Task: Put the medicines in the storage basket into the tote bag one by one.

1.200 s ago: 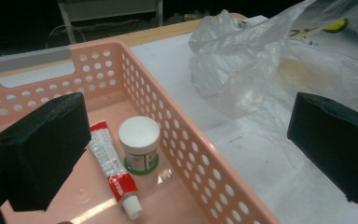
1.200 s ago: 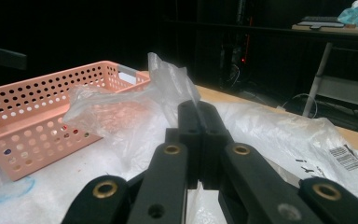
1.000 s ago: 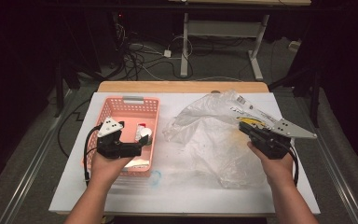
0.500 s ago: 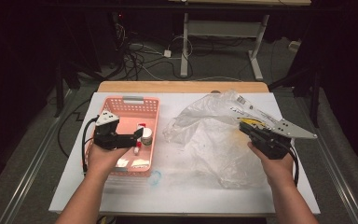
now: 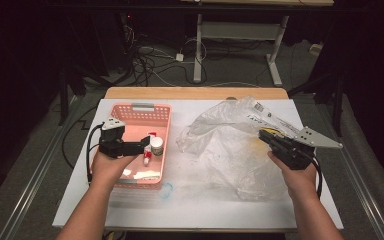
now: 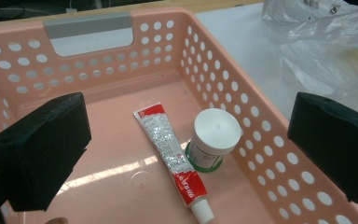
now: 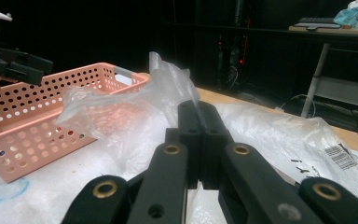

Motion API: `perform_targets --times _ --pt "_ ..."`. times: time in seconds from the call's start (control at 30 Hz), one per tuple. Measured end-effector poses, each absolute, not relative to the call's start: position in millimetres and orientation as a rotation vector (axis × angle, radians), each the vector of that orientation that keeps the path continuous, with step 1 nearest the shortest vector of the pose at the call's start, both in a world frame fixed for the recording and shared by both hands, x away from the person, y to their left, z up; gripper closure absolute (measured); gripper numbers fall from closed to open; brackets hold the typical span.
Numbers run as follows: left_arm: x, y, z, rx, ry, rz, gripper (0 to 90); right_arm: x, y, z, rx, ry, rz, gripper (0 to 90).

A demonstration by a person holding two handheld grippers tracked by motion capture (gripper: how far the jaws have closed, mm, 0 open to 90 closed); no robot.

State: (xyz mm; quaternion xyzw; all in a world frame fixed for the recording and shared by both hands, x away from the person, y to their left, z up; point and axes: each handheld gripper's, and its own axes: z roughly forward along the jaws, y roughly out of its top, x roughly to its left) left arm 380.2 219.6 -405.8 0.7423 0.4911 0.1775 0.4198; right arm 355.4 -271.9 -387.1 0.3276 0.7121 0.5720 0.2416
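While the left gripper [image 6: 186,154] is held over the pink basket [image 5: 139,112], its jaws are kept wide apart, with the tube [image 6: 172,156] and jar [image 6: 214,140] seen between them. The right gripper [image 7: 199,112] is clamped on the plastic bag [image 5: 230,140].

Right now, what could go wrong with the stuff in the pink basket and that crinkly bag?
The tube lies touching the little jar, so the open left gripper above them might bump the jar or grab both. The right gripper is shut on the thin plastic bag, which could tear or drag across the table if pulled, maybe nudging the basket.
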Motion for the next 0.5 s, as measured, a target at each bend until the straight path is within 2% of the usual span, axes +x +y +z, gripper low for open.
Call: perform_targets --times 0.5 --pt "392 219 -416 1.95 1.313 0.405 0.0 355 -273 -387 0.902 1.944 1.563 90.0"
